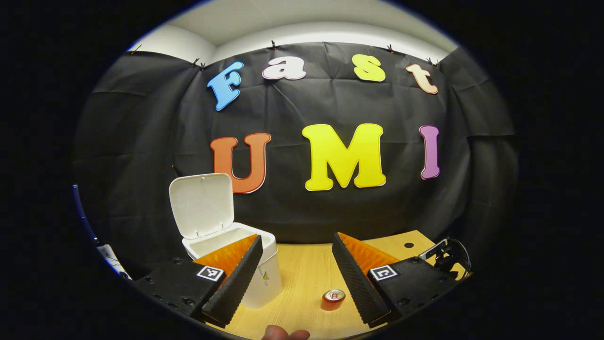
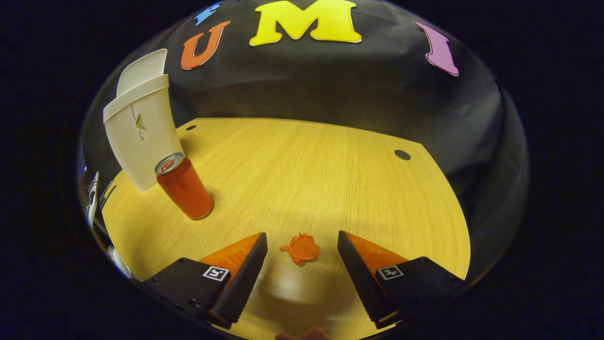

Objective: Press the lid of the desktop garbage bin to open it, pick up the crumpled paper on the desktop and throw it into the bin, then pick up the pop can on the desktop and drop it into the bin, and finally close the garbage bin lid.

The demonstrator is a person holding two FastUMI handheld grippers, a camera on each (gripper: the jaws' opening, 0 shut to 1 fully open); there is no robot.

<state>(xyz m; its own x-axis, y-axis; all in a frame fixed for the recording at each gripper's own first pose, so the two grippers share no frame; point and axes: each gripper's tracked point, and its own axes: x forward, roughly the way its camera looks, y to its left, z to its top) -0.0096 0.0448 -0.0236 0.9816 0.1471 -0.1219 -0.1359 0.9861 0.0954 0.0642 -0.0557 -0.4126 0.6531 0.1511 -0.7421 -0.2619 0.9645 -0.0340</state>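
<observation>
Black cloth forms the booth wall behind a pale wooden desktop, which has two small round holes near its far edge.

Take the white garbage bin as your landmark. In the right gripper view it stands at the far left of the desktop, and its lid is swung up and open behind the body. In the left gripper view the open bin sits just beyond your left finger, and the inside is too dark to make out.

An orange-red pop can stands upright just in front of the bin, on the side toward you, close to the bin's wall. In the left gripper view the same can appears small and low between your two fingers, to the right of the bin.

Your left gripper is held above the desktop with its fingers spread wide and nothing between them. Your right gripper is also spread wide and released, gripping nothing.

A small orange crumpled paper lies on the desktop well to the right of the bin and the can. It sits in the gap between your right gripper's fingertips, touching neither one.

A fingertip shows at the bottom edge of the left gripper view.
</observation>
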